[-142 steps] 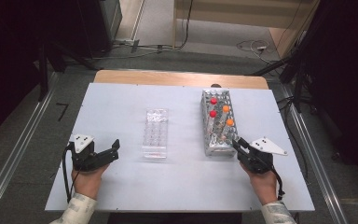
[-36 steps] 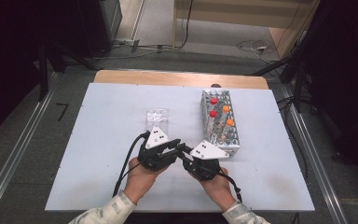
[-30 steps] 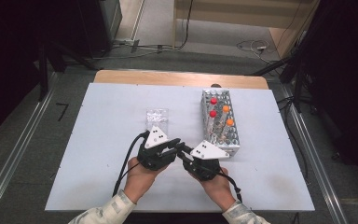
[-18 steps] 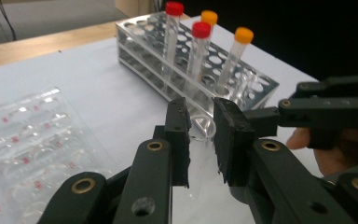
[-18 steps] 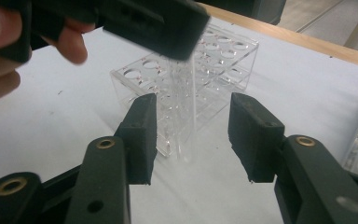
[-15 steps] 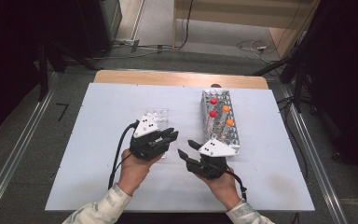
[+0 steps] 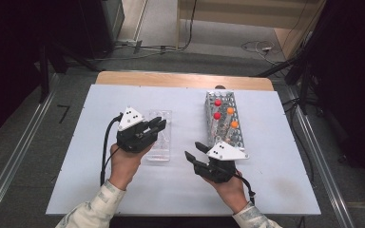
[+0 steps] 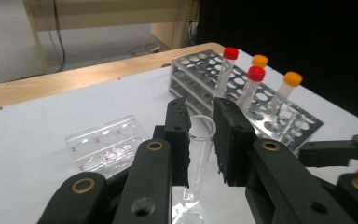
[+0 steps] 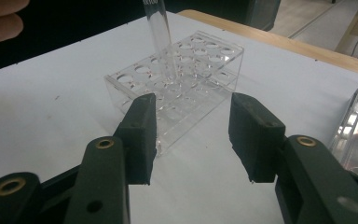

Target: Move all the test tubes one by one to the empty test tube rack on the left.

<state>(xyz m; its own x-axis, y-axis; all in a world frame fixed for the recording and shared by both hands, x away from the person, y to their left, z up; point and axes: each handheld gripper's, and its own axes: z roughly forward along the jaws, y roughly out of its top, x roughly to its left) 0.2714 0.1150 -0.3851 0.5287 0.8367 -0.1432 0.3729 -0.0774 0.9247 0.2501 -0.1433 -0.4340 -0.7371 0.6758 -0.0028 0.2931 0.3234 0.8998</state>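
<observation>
Here the left gripper, clamping an uncapped glass tube, should lower it upright into the clear rack; the right gripper gapes empty.

The left hand-held gripper carried the clear tube away, seemingly over the clear rack; the right hand-held gripper opened.

I see open table left and front; the clear rack and metal rack block the middle, a passable gap between them.
</observation>
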